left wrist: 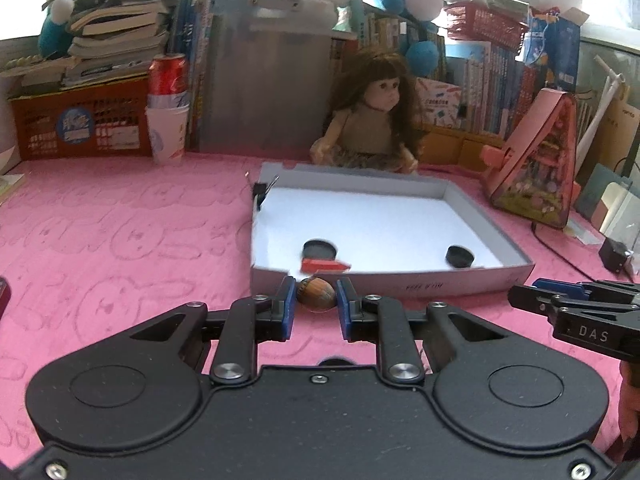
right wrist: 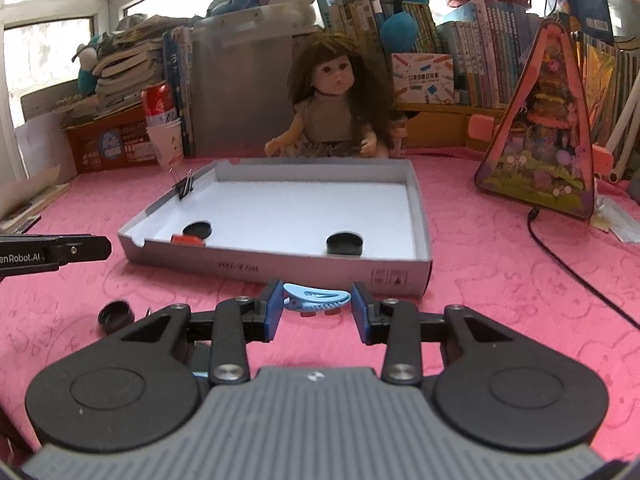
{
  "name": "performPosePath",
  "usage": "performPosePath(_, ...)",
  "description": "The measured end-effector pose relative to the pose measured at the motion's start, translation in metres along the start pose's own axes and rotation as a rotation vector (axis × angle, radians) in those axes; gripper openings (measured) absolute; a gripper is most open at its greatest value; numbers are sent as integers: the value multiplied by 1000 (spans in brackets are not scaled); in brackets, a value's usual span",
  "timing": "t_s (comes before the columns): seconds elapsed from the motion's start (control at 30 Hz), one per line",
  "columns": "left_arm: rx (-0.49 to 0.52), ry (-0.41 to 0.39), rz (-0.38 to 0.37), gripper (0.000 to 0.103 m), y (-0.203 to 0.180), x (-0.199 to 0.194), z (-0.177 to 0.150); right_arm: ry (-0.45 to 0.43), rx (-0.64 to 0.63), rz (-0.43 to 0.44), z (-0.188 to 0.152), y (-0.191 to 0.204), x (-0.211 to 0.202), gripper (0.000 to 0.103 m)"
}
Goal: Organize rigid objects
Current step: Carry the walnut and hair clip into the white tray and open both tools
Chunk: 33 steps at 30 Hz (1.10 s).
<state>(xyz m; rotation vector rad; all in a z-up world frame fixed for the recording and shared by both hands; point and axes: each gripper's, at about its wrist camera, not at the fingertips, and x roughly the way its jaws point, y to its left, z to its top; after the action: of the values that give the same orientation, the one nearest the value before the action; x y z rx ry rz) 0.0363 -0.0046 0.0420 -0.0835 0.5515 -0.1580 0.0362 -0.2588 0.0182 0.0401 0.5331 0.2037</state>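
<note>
Left gripper (left wrist: 316, 304) clamps one walnut (left wrist: 316, 294), right gripper (right wrist: 316, 308) one blue clip (right wrist: 316, 299); inside tray (right wrist: 280, 266): two black caps, one red piece

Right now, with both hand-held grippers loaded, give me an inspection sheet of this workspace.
Surface: pink patterned cloth.
Job's things: shallow box holds two black discs and a red piece; black cap outside on the cloth.
Clutter: doll, red can, binder clip on the box wall.
Grippers: left hand-held gripper shut on brown nut; right hand-held gripper shut on blue hair clip.
Cables: black cable at right.
Surroundings: books, plush toys.
</note>
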Motion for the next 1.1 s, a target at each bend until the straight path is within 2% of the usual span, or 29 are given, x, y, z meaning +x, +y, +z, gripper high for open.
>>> performPosePath(0.17,-3,-7,-18,20,-6,10,15,2,34,-13,15,-7,7,42)
performPosePath(0.5,-38,43,-36,20,-6,44,47,59,116,-13,48,-26,35,42)
performPosePath(0.87,-89,131,-33,20,-4,103,68,145,208,3,75,-48,82,42)
performPosePath(1.1,-124,206,-17,20,2,144,81,210,211,13,83,-47,111,42)
